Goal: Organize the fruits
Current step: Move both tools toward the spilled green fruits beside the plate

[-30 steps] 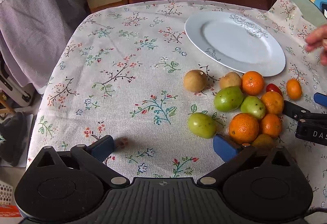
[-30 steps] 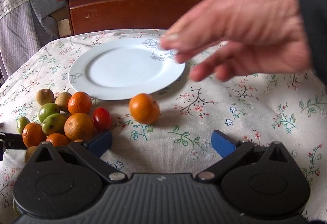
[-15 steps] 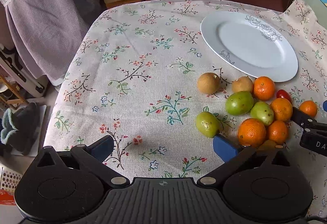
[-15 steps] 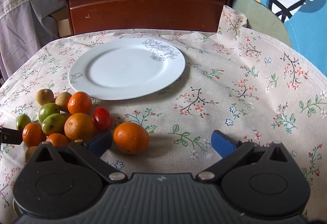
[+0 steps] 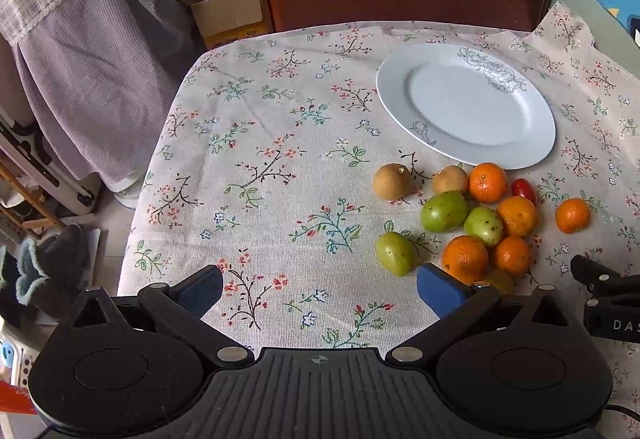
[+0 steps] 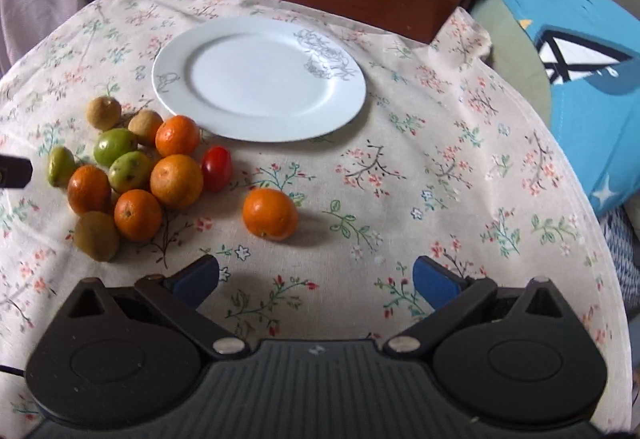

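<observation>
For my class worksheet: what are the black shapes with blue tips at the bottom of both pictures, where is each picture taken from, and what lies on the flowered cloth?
No robot is here. A person holds a hand tool in each hand, each with two blue-padded fingers and a wide-angle camera looking forward along them. One picture comes from the left gripper, the other from the right gripper. Both stand open and hold nothing.

On the floral tablecloth lies a white plate with nothing on it. Beside it sits a cluster of fruit: oranges, green fruits, brown fruits and one red tomato. A lone orange lies apart from the cluster, just ahead of the right gripper.
</observation>
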### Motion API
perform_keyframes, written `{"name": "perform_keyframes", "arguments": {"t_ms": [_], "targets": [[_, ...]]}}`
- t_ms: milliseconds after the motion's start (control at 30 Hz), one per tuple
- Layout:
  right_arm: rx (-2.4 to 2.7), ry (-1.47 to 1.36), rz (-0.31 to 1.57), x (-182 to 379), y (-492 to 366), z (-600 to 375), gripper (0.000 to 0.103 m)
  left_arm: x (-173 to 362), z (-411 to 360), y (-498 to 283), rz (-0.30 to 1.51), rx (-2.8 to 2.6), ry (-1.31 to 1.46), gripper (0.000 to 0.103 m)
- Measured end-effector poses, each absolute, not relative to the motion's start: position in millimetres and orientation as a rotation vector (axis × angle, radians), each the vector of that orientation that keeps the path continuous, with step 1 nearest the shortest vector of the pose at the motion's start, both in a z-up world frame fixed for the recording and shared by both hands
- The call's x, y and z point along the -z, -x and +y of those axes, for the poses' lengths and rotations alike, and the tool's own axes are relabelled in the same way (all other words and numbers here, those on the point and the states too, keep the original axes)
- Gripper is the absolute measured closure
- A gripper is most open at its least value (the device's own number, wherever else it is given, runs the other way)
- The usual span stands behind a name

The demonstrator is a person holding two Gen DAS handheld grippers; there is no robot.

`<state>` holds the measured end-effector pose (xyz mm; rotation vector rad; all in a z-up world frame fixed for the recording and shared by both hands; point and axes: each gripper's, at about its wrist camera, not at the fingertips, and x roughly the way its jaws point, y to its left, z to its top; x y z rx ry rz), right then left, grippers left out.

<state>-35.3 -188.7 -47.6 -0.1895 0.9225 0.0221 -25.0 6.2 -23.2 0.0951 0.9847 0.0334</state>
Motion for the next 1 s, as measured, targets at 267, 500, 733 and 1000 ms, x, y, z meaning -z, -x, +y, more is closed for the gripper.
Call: {"name": "perform_keyframes", "arguments": {"t_ms": [267, 500, 733, 1000], "targets": [[-0.093, -0.099, 0.813, 4.5, 77.2, -206.5, 0.001, 6.4, -0.3, 51.8, 0.973, 0.000, -0.092, 0.000], [-0.108, -0.057, 0.878, 10.6, 93.8, -196.9, 0.001, -1.5, -6.9, 69.7, 0.968, 0.026, -0.102, 0.000], [-0.190, -0.030, 0.928, 25.1, 113.5, -188.4, 0.001, 0.6, -1.1, 80.8, 0.965, 0.045, -0.081, 0.000], [-0.219, 0.007, 0.906, 25.7, 118.7, -180.2, 0.001, -2.5, -2.7, 78.1, 1.001, 0.108, -0.032, 0.000]]}}
